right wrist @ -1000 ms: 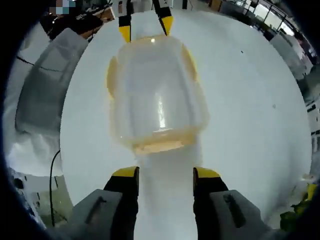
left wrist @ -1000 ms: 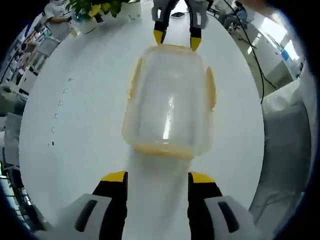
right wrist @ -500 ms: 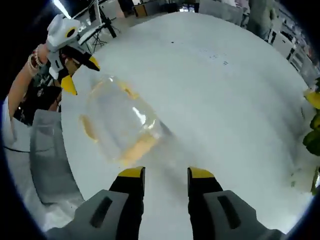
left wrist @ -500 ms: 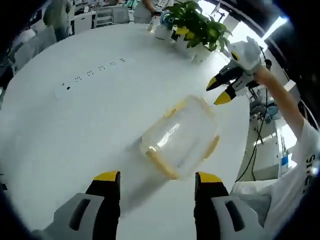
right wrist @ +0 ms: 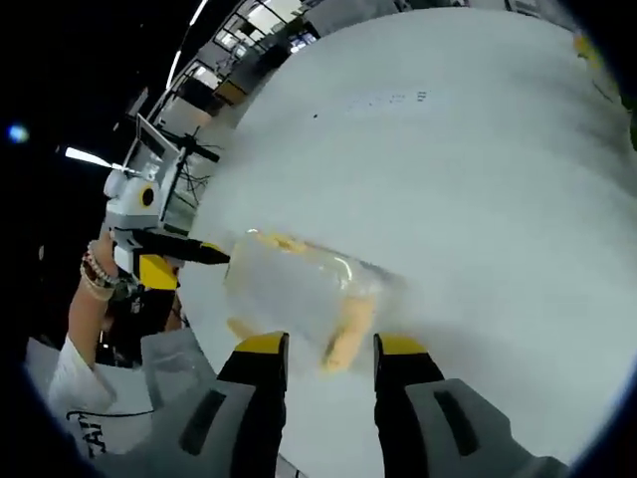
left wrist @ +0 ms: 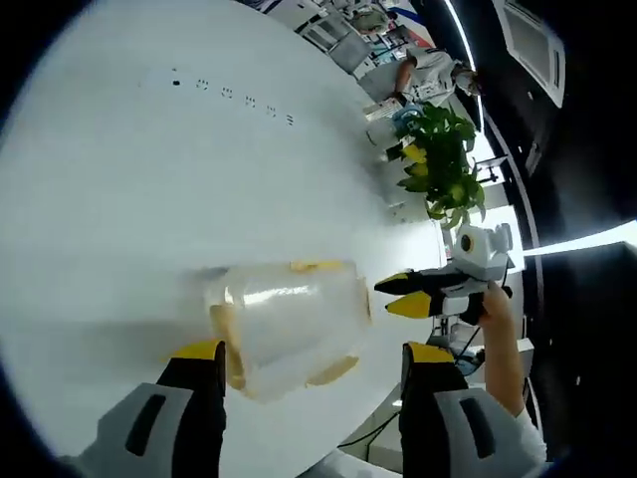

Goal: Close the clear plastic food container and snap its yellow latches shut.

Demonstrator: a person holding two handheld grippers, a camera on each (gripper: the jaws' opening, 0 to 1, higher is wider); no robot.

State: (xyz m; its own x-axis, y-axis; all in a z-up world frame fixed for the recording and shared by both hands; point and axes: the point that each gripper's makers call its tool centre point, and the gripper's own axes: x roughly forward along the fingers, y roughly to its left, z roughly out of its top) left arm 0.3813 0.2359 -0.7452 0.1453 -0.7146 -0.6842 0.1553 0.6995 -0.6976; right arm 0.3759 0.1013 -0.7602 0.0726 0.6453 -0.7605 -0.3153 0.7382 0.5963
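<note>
Left gripper view: the left hand-held gripper [left wrist: 312, 351] stands with its yellow-tipped jaws wide apart and nothing between them, poised over the clear plastic food container [left wrist: 286, 327], which lies on the white bench [left wrist: 129, 189] just ahead of the tips. The container's lid is on, and yellow latches [left wrist: 318, 266] show along its edges; whether they are snapped down I cannot tell. Beyond the container, to the right, the right hand-held gripper [left wrist: 398, 296] points its two jaws at the container's end, parted a little and gripping nothing, with a hand [left wrist: 495, 304] behind it. A potted plant [left wrist: 438, 164] stands farther off at the bench's edge.

In the right gripper view, the right hand-held gripper [right wrist: 328, 346] is parted over the container [right wrist: 299, 292], while the left hand-held gripper [right wrist: 186, 262] reaches in from the left, close to the container's far end
</note>
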